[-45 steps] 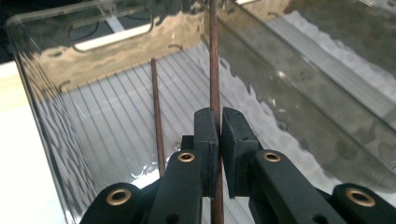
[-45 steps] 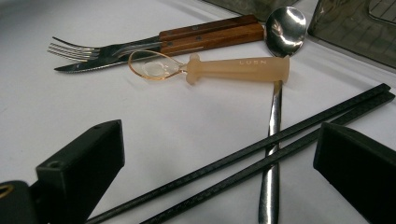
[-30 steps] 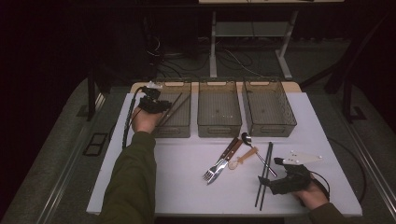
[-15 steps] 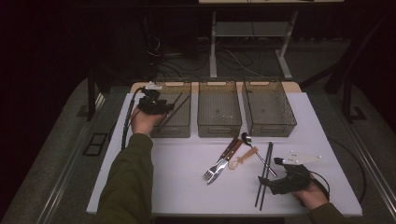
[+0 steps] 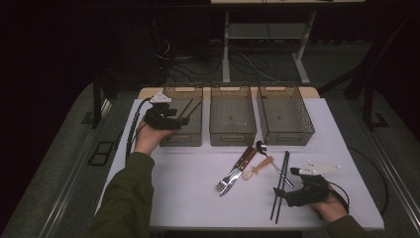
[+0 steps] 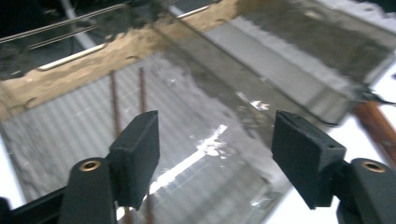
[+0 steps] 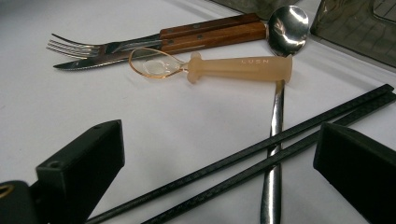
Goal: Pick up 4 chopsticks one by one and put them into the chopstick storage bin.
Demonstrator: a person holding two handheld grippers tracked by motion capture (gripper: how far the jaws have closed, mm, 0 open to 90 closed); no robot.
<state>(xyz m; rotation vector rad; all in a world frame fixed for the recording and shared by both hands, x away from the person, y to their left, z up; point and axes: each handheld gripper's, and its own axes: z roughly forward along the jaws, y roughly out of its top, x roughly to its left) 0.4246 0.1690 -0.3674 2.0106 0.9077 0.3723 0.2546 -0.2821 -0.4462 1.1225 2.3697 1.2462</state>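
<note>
My left gripper (image 5: 173, 118) (image 6: 217, 140) hovers over the left clear bin (image 5: 181, 138) (image 6: 116, 46). Its jaws have just been opening and nothing is between them. A pair of brown chopsticks (image 5: 189, 106) (image 6: 115, 100) lies inside that bin, leaning toward its far wall. At the front right my right gripper (image 5: 278, 193) (image 7: 219, 154) rests low on the table, open. A pair of black chopsticks (image 5: 281, 181) (image 7: 299, 135) runs across the table between its wide jaws, untouched by the pads.
A metal spoon (image 5: 262, 148) (image 7: 286, 23), an orange plastic spoon (image 5: 257, 168) (image 7: 238, 67) and a wood-handled fork and knife (image 5: 233, 176) (image 7: 205, 30) lie mid-table. The middle bin (image 5: 233, 134) and right bin (image 5: 287, 136) stand at the back.
The left gripper's jaws have spread apart and the hand has shifted slightly over the left bin. The right hand has kept still.
</note>
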